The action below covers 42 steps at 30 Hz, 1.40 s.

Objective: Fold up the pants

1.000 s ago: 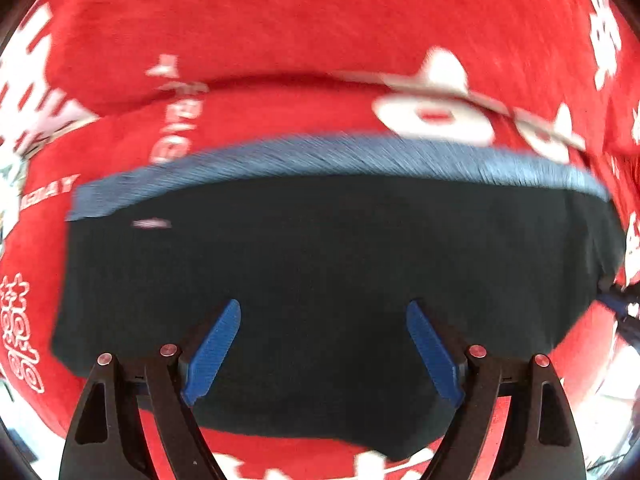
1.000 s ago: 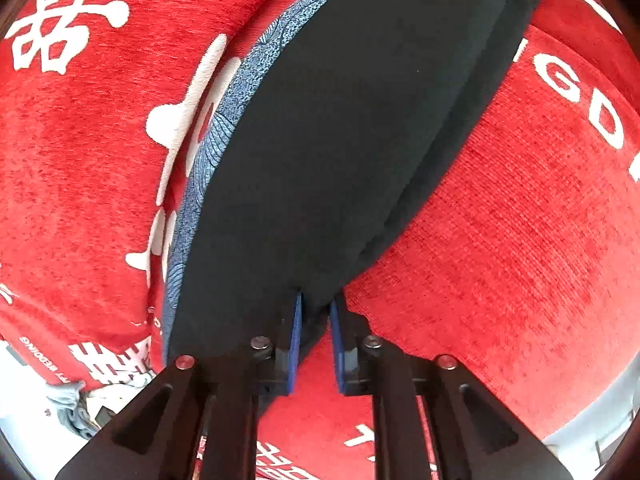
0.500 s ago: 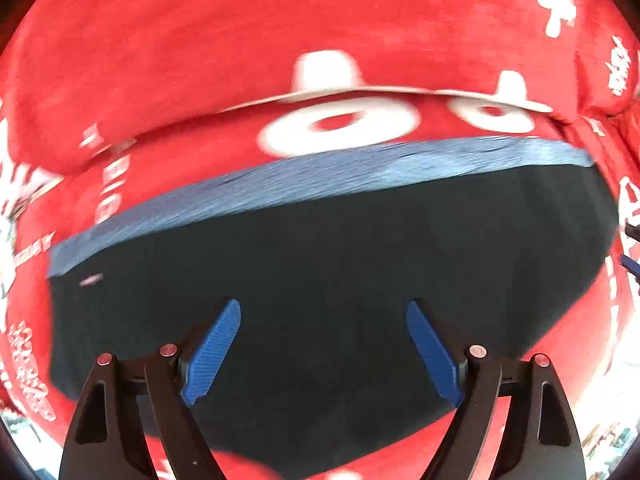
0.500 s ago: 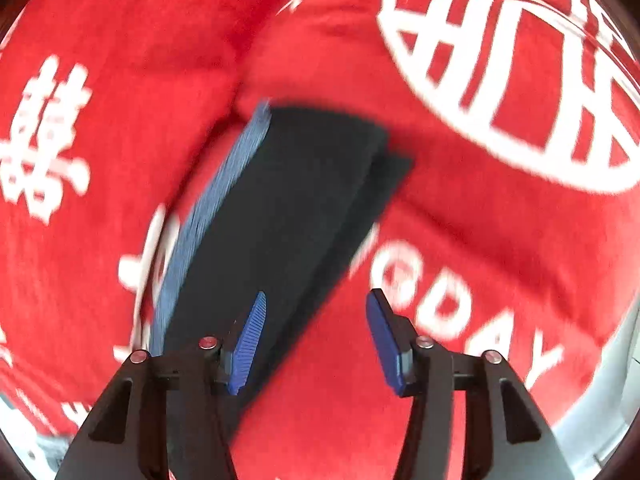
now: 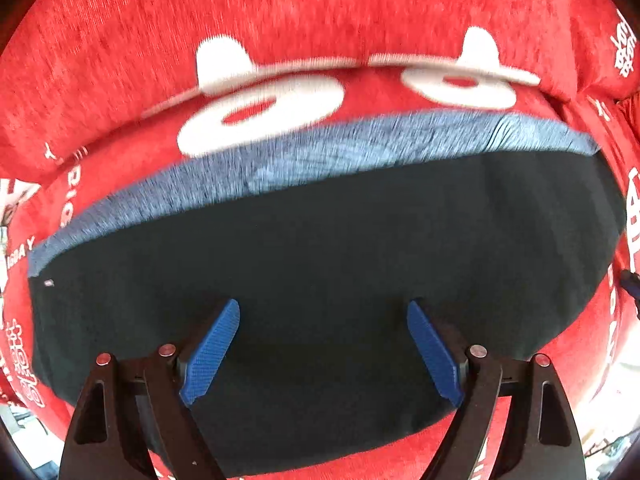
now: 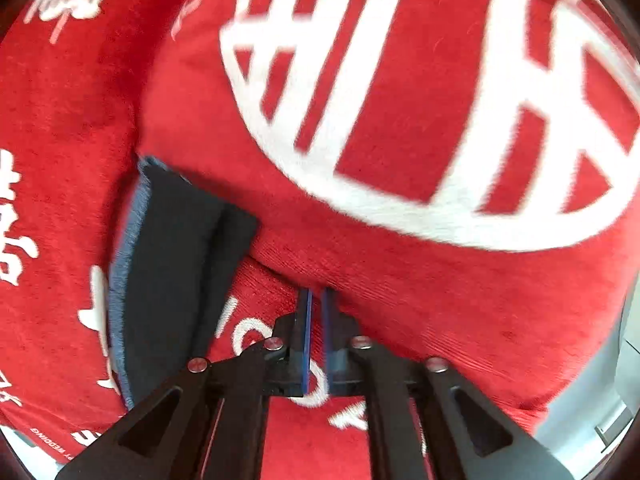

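Note:
The black pants [image 5: 320, 272] lie folded flat on the red cover, with a blue-grey waistband [image 5: 312, 156] along the far edge. My left gripper [image 5: 323, 348] is open, its blue fingers spread just above the pants and holding nothing. In the right wrist view the folded pants [image 6: 168, 272] lie to the left as a narrow dark stack. My right gripper [image 6: 316, 336] is shut and empty, clear of the pants, over the red cover beside them.
A red plush cover [image 6: 400, 280] with white characters and letters spreads over the whole surface [image 5: 280, 20] and bulges into a rounded cushion [image 6: 440, 120] ahead of the right gripper. A grey floor or edge [image 6: 592, 420] shows at the lower right.
My right gripper let go of the pants' edge, opened, drew back to the right, then shut empty. My left gripper stayed open and shifted slightly over the pants.

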{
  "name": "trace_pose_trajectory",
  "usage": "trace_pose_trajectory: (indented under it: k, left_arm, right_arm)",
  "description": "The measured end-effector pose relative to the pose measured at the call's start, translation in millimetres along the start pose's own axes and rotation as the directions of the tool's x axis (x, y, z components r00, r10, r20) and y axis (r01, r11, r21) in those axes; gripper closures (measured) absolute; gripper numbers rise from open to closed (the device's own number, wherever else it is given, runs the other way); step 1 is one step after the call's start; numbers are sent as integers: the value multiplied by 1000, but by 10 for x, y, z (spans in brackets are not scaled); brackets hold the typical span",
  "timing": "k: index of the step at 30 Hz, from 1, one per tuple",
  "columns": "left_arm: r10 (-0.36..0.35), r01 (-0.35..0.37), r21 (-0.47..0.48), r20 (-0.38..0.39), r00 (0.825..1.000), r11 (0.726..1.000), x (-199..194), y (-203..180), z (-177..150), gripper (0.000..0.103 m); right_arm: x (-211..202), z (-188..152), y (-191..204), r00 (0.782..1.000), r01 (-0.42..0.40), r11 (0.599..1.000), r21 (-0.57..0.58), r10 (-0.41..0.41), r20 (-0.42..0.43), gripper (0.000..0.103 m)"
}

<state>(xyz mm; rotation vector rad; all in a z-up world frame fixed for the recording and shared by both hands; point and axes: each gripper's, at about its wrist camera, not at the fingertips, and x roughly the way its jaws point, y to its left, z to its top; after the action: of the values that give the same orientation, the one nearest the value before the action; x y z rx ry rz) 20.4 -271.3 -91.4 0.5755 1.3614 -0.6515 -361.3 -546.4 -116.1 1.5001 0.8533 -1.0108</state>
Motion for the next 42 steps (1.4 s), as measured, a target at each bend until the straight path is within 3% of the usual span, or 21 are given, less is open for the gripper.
trace_pose_trajectory:
  k: [2, 4, 5, 6, 8, 10, 11, 12, 15, 19, 21, 23, 25, 27, 30, 33, 35, 37, 39, 42]
  left_arm:
    - [3, -3, -1, 12, 1000, 1000, -52, -54, 56, 16]
    - [4, -4, -11, 14, 1000, 1000, -50, -156, 132, 16]
    - [7, -7, -15, 9, 1000, 1000, -27, -206, 165, 16]
    - [12, -12, -19, 3, 1000, 1000, 2, -262, 190, 16]
    - [15, -15, -24, -6, 1000, 1000, 44, -332, 190, 16]
    - [22, -23, -26, -23, 999, 999, 117, -377, 143, 16]
    - [21, -21, -36, -12, 1000, 999, 123, -375, 117, 16]
    - [13, -14, -50, -2, 1000, 999, 119, -352, 98, 16]
    - [6, -6, -72, -11, 1000, 997, 131, -307, 106, 11]
    - [21, -23, -70, -28, 999, 997, 138, -261, 83, 6]
    - [37, -41, -63, -53, 998, 997, 121, -296, 137, 6]
    - [42, -44, -62, -30, 999, 997, -3, -319, 222, 6]
    - [30, -29, -76, 11, 1000, 997, -114, -338, 353, 6]
    - [39, -34, -91, 48, 998, 995, -145, -311, 509, 6]
    - [73, -64, -127, 61, 996, 990, 1, -295, 756, 6]
    - [108, -100, -154, 44, 993, 983, 208, -307, 912, 6]
    - [109, -98, -170, 53, 993, 981, 301, -307, 986, 6]
    - [117, -104, -171, 64, 991, 980, 347, -263, 1035, 6]
    - [128, -117, -171, 54, 990, 978, 381, -152, 1135, 6]
    - [130, -121, -184, 37, 991, 975, 290, -9, 1254, 6]
  right_arm:
    - [-101, 39, 162, 998, -70, 994, -82, 69, -12, 93]
    - [-122, 127, 314, 993, -121, 985, -122, 120, -12, 75]
    - [-80, 204, 386, 992, -127, 984, -125, 126, -16, 54]
    - [-15, 262, 423, 992, -122, 985, -118, 121, -18, 47]
    - [126, 346, 412, 990, -135, 988, -74, 132, -45, 49]
    - [237, 433, 401, 980, -186, 982, -33, 183, -72, 74]
    - [279, 473, 412, 974, -210, 977, -34, 206, -89, 94]
    - [296, 474, 449, 975, -202, 978, -51, 196, -100, 96]
    - [195, 401, 395, 982, -174, 977, -123, 162, -98, 97]
    - [290, 334, 278, 977, -186, 977, -105, 173, -123, 96]
    - [183, 317, 327, 990, -120, 984, -134, 107, -96, 93]
    - [-5, 276, 394, 999, -9, 986, -169, 2, -40, 85]
    - [-205, 208, 534, 1000, -16, 968, -250, 17, 4, 85]
    - [-286, 69, 886, 997, -77, 916, -393, 82, -4, 85]
    - [-19, -198, 1546, 984, -179, 791, -584, 131, -125, 85]
    - [415, -455, 2063, 970, -235, 682, -692, 124, -208, 85]
    - [683, -534, 2251, 972, -221, 643, -733, 87, -218, 85]
    - [869, -514, 2302, 981, -176, 635, -752, 47, -189, 93]
    - [866, -366, 2224, 985, -167, 653, -739, 72, -159, 100]
    - [775, -27, 2083, 1000, -16, 739, -673, -2, -26, 95]
